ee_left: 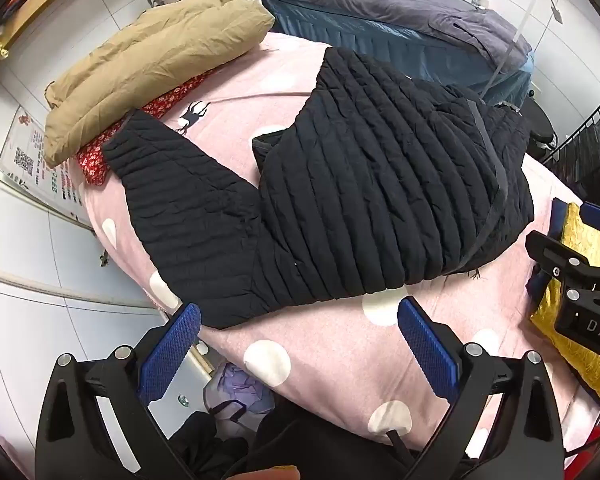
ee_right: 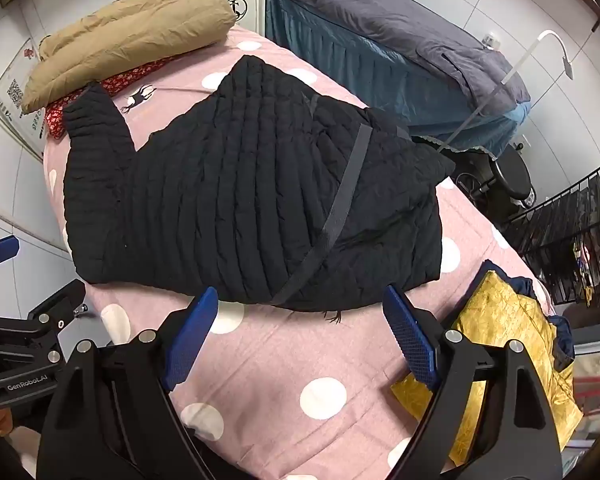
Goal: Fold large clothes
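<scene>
A black quilted jacket lies spread on the pink polka-dot bed cover, one sleeve stretched toward the left edge. A grey strip runs down its front. My left gripper hovers open just short of the jacket's near hem, blue pads wide apart and nothing between them. My right gripper is also open above the hem near the grey strip, holding nothing. Each gripper's black body shows at the edge of the other's view.
A folded tan padded coat rests on a red floral cushion at the bed's far end. A gold garment lies at the right. A second bed with a grey-blue cover stands beyond. A black wire rack is on the right.
</scene>
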Action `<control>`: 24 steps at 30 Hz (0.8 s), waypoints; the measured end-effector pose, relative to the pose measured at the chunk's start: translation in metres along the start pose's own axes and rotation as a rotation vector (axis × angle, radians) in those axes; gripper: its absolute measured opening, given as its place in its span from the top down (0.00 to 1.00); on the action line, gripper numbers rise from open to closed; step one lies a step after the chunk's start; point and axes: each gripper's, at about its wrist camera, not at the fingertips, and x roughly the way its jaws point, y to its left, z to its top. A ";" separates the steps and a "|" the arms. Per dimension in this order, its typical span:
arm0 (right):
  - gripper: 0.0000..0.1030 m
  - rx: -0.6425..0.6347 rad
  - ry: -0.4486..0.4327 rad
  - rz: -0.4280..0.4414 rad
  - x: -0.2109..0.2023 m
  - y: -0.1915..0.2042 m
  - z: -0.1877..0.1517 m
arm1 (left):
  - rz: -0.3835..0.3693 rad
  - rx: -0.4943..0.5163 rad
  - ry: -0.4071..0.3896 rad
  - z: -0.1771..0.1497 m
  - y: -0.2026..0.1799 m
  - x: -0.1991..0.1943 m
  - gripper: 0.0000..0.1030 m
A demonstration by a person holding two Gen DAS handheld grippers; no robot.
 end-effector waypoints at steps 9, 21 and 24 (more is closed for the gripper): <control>0.19 -0.004 -0.010 0.006 0.002 0.000 -0.005 | -0.004 -0.002 0.001 0.000 0.000 0.001 0.06; 0.19 -0.006 0.027 0.006 0.006 0.003 -0.009 | -0.006 -0.004 0.006 -0.004 0.001 0.001 0.06; 0.19 0.000 0.029 0.006 0.007 0.001 -0.010 | -0.003 -0.001 0.006 -0.005 -0.001 0.002 0.06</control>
